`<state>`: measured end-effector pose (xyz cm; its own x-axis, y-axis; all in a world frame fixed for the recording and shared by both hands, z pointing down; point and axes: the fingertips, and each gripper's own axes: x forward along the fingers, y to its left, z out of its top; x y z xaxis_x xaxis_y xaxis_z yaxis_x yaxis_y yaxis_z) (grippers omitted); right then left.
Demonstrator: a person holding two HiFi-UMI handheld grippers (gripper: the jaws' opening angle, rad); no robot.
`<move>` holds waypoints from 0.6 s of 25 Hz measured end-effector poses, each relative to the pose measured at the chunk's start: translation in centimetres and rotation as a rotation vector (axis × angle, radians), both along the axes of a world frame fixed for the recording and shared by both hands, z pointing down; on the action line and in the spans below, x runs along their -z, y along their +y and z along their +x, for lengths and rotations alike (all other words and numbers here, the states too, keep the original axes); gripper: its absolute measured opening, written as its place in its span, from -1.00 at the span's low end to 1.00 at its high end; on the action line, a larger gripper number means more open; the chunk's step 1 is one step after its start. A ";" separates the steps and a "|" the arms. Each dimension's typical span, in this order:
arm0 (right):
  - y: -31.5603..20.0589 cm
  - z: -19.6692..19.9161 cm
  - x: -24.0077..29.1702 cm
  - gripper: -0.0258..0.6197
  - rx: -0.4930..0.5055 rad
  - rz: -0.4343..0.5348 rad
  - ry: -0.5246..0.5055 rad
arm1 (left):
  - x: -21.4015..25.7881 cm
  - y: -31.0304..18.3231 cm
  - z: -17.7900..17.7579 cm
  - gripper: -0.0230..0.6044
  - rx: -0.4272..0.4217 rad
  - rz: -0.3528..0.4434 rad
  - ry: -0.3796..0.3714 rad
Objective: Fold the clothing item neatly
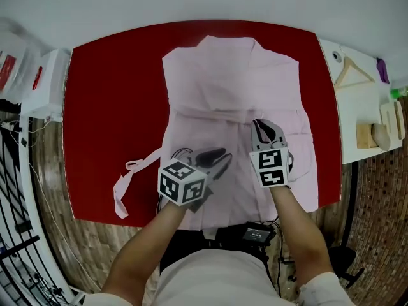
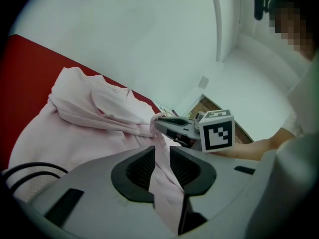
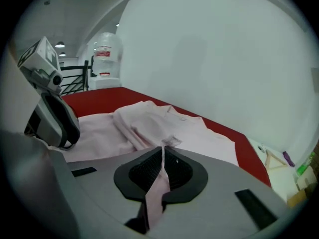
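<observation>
Currently left gripper [image 1: 222, 158] and right gripper [image 1: 268, 127] each pinch a thin fold near-middle of the garment [image 1: 233, 88], spread on the red table [image 1: 115, 94]. Risk: shallow bites slip; uneven pull skews fold.

The left gripper [image 1: 222, 157] and the right gripper [image 1: 257, 123] are each built with a grey body, black ribbed jaws and a white cube [image 1: 183, 182] printed with black square markers. Black cables [image 2: 30, 169] are run beside the left one. A short white sleeve [image 1: 319, 287] is worn.
</observation>
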<state>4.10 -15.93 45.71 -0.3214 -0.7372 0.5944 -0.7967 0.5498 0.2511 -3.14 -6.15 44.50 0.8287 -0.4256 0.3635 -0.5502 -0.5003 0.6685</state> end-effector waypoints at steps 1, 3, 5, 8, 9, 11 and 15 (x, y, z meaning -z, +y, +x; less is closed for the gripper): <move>0.3 -1.0 -0.5 -0.84 0.019 -0.010 0.001 | -0.1 0.0 -0.5 -0.64 0.010 -0.002 0.000; 0.8 -2.8 -1.6 -0.84 0.051 -0.030 0.004 | -0.3 0.2 -1.5 -0.64 0.031 -0.007 -0.002; 1.2 -4.3 -2.7 -0.83 0.080 -0.052 0.017 | -0.6 0.4 -2.5 -0.64 0.053 -0.016 -0.004; 1.9 -6.1 -4.3 -0.83 0.133 -0.085 0.056 | -0.9 0.8 -3.8 -0.64 0.078 -0.031 0.000; 2.2 -6.7 -4.7 -0.83 0.155 -0.092 0.066 | -1.0 1.0 -4.1 -0.64 0.085 -0.034 0.003; 2.7 -7.7 -5.0 -0.83 0.199 -0.097 0.080 | -1.0 1.3 -4.8 -0.64 0.097 -0.038 0.009; 3.8 -9.3 -4.6 -0.83 0.262 -0.082 0.090 | -1.0 1.9 -6.4 -0.64 0.121 -0.041 0.018</move>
<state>-5.20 -12.15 50.36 -0.4382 -0.5840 0.6833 -0.6012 0.7556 0.2601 -9.56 -4.22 45.45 0.7788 -0.5080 0.3680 -0.5925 -0.4030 0.6976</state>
